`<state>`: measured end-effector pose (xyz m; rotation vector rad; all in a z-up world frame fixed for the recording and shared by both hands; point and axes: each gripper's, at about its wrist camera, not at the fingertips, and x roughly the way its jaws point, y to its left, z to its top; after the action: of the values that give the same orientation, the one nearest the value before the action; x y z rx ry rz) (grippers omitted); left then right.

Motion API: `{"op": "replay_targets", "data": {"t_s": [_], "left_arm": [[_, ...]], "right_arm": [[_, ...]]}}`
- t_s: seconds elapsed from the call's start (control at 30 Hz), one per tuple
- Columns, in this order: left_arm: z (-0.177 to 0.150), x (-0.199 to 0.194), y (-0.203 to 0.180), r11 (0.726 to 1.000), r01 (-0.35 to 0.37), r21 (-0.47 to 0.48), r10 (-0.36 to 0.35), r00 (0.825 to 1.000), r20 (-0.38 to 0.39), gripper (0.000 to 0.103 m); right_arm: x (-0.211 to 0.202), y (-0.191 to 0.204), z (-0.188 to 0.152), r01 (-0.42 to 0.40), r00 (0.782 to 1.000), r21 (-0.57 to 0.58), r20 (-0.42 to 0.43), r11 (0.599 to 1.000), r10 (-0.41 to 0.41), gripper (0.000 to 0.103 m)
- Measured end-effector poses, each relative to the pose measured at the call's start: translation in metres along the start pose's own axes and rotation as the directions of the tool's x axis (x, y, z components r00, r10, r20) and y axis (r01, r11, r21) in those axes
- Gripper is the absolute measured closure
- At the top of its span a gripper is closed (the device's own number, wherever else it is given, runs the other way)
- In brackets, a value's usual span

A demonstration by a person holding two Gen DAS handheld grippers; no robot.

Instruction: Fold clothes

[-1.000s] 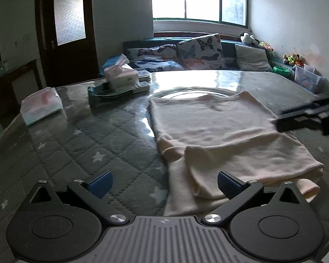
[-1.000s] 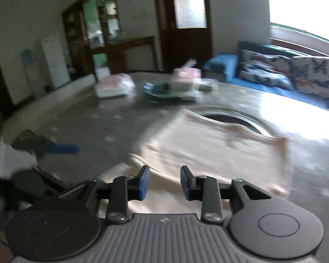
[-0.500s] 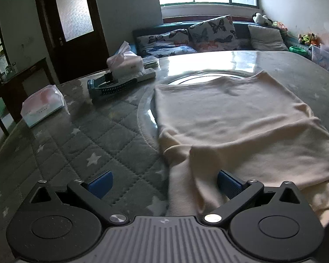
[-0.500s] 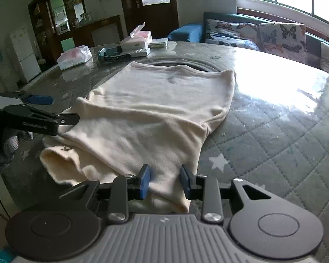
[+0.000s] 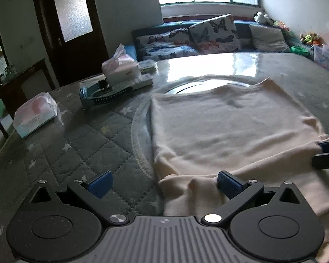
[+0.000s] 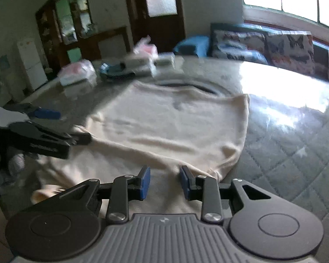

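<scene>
While the cream garment [image 5: 226, 131] lies flat on the quilted bench [image 5: 83, 149], both tools address its near hem: left tool [image 5: 163, 183] gapes wide, right tool [image 6: 164, 182] closing, cloth between, unpinched. Next: both must grip before lifting.

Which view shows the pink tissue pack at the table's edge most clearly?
Left wrist view: the tissue pack sits sharp and unobstructed, left of the cream garment. In the right wrist view the pack is smaller, farther off and blurred.
</scene>
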<state>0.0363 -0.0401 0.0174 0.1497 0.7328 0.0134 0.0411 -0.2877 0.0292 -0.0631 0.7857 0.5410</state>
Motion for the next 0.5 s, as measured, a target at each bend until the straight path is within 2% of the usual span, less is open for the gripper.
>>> {"op": "replay_targets", "data": {"t_s": [0.2,0.33,0.5], "left_arm": [[0.004,-0.001,0.005,0.999,0.028,-0.024,-0.027,1.000,0.011,0.000],[0.005,0.006,0.003,1.000,0.003,-0.006,-0.003,1.000,0.012,0.000],[0.002,0.007,0.009,1.000,0.003,-0.012,-0.003,1.000,0.013,0.000]], "right_arm": [[-0.008,-0.001,0.003,-0.002,1.000,-0.023,0.016,1.000,0.002,0.077],[-0.005,0.003,0.012,-0.015,0.999,-0.034,0.041,0.999,0.016,0.078],[0.011,-0.003,0.009,0.001,1.000,-0.017,0.013,1.000,-0.001,0.080]]}}
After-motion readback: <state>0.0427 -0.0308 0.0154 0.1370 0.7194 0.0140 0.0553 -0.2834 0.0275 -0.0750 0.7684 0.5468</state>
